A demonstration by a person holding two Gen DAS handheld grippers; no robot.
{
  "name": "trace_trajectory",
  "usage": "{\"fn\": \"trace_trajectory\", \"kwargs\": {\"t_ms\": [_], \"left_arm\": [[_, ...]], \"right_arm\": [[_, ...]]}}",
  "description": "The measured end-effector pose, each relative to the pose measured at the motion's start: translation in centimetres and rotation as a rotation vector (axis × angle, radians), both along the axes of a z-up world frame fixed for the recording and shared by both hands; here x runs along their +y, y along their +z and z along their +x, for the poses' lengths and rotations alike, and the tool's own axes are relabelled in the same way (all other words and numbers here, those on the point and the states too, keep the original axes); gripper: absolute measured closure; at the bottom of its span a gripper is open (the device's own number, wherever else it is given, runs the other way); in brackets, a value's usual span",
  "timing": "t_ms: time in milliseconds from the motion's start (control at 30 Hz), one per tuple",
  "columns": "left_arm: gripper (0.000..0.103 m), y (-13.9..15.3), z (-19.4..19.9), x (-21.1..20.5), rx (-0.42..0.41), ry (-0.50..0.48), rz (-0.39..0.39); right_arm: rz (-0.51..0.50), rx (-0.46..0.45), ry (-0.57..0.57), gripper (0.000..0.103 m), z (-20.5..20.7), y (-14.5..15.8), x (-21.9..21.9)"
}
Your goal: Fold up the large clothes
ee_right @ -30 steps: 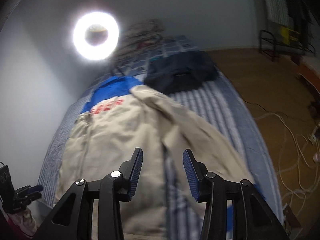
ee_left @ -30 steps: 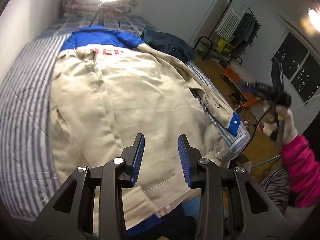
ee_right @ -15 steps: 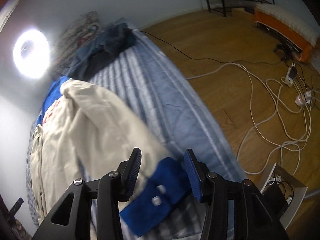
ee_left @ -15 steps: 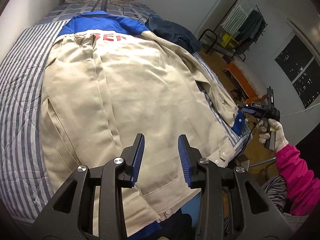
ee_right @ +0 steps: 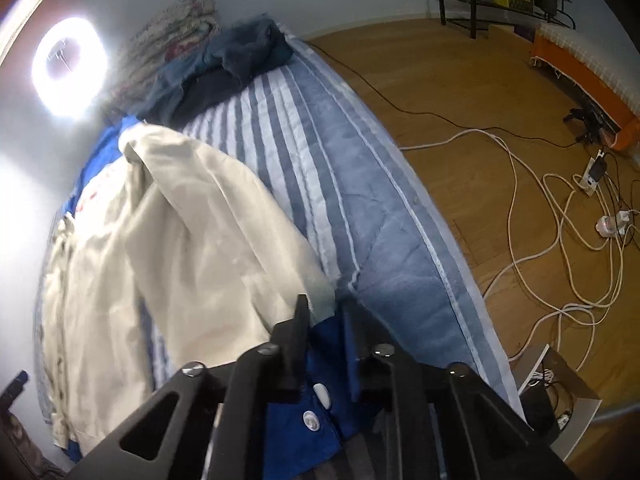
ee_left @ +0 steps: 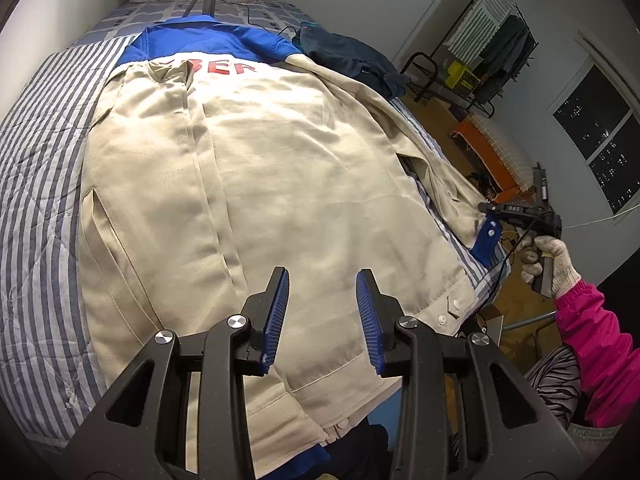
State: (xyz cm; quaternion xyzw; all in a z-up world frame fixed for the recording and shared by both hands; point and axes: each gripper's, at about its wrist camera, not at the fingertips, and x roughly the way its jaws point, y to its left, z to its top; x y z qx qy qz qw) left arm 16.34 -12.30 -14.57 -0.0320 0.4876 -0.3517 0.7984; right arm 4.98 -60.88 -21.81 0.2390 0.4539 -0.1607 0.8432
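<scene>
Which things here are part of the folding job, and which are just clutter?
Job:
- beige jacket
- its blue cuff, right gripper closing on it
- left gripper, open over the jacket
- striped bed as work surface

Lying about:
- dark clothes at the bed's far corner
- ring light
- white cables on the floor
- clothes rack

Striped bed [ee_left: 36, 200] under beige jacket [ee_left: 280, 184]
</scene>
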Motion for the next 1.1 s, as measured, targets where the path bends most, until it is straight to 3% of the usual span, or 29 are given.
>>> {"fn": "trace_trajectory", "kwargs": {"t_ms": [167, 300, 367, 467, 567, 667, 867, 1000, 1067, 1100], "left_arm": [[0.068, -0.1, -0.2, -0.1, 0.002, -0.011, -0.002], [0.068, -0.2, -0.4, -0.2, 0.005, -0.014, -0.005], [0.068, -0.3, -0.4, -0.1, 0.008, -0.01, -0.004], [0.068, -0.4, -0.2, 0.4, 0.014, 0.009, -0.005], [0.068, -0.3, 0.1, 1.1, 0.019, 0.036, -0.015], [0.068, -0.4, 0.4, 1.9, 0.031, 0.064, -0.027], [0.068, -1.6, 0.8, 2.9, 0.096, 0.11, -0.043], [0.068, -1.8, 0.7, 2.7, 0.097, 0.108, -0.035], [0.068, -2.2, 0.7, 2.6, 0.11, 0.116, -0.04], [0.068, -2.4, 0.9, 2.5, 0.123, 0.12, -0.043]], "right_arm": [[-0.122, -0.057, -0.01, 0.094, -1.1, 4.3, 1.7], [-0.235, -0.177, -0.024, 0.094, -2.7, 10.0, 4.9], [-0.287, -0.239, 0.037, 0.094, -2.9, 12.0, 7.7], [-0.283, -0.302, 0.188, 0.095, -2.5, 13.4, 12.9], [-0.302, -0.286, 0.384, 0.095, -1.3, 12.4, 19.3], [-0.24, -0.234, 0.564, 0.095, -0.5, 9.5, 24.9], [-0.208, -0.039, 0.864, 0.095, 0.5, 2.1, 33.5], [-0.169, 0.039, 1.0, 0.095, -0.3, -0.4, 35.6], [-0.157, 0.036, 1.013, 0.094, -0.7, -0.3, 34.7], [-0.139, 0.031, 1.011, 0.086, -0.7, 0.0, 34.3]]}}
